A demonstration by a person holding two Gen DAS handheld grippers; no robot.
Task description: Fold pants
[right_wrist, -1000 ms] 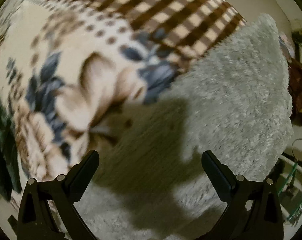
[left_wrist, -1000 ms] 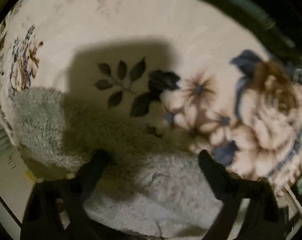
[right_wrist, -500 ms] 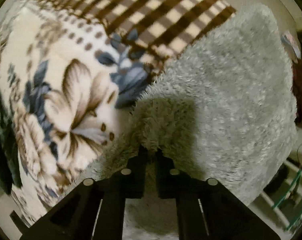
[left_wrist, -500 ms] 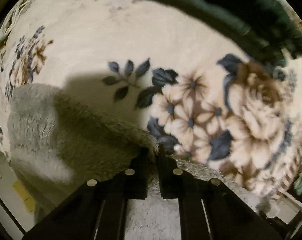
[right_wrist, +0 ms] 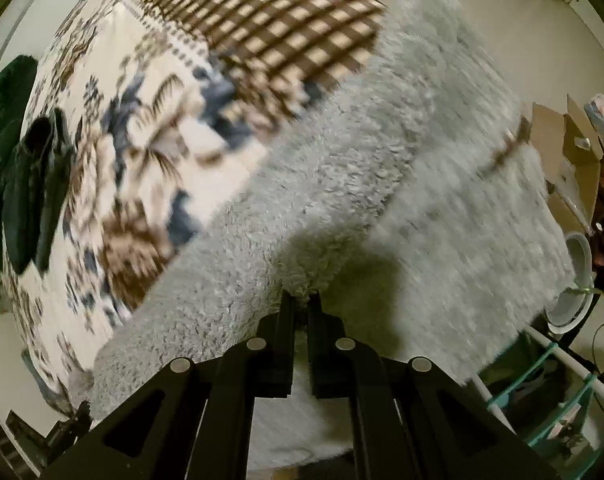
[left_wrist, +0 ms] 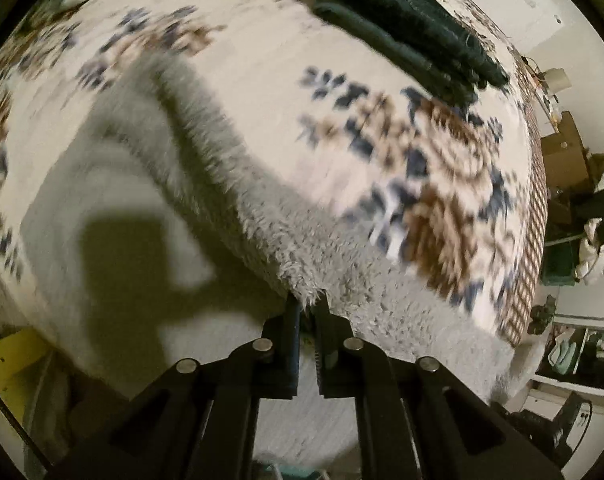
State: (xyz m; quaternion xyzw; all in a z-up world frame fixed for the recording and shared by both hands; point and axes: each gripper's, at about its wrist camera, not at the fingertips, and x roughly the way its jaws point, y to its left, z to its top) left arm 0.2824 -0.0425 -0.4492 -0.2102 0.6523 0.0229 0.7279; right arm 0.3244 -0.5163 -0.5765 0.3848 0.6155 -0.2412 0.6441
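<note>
Both my jaws are clamped on the fluffy grey pants (left_wrist: 206, 184), one pair per edge.

Left gripper (left_wrist: 309, 304): jaws pinched nearly together, w/ a tuft of the grey pile squeezed between the tips. The pinched edge stands up off the bed as a ridge running up-left from the tips; more grey fabric spreads flat below and to the right. My own shadow falls on the lighter part at left.

Right gripper (right_wrist: 300, 300): same story, jaws drawn in tight on a bunch of the grey pile, fabric peaking right at the tips. From there the pants (right_wrist: 381, 168) run up-right toward the far corner and down-left along the bed, w/ a second, blurrier layer off to the right.

Pants lie on the bed, on a cream floral blanket (left_wrist: 286, 40) w/ blue and brown flowers; a brown check border (right_wrist: 286, 36) shows at its far edge in the right wrist view. A folded dark green garment (left_wrist: 405, 28) sits on the blanket well apart from the pants, top of left view; in the right view it's at the far left (right_wrist: 18, 184). Cardboard box (right_wrist: 569, 160) beyond the bed edge at right. Much of both views is motion-blurred, so finer detail of the pants' layout I can't tell.
</note>
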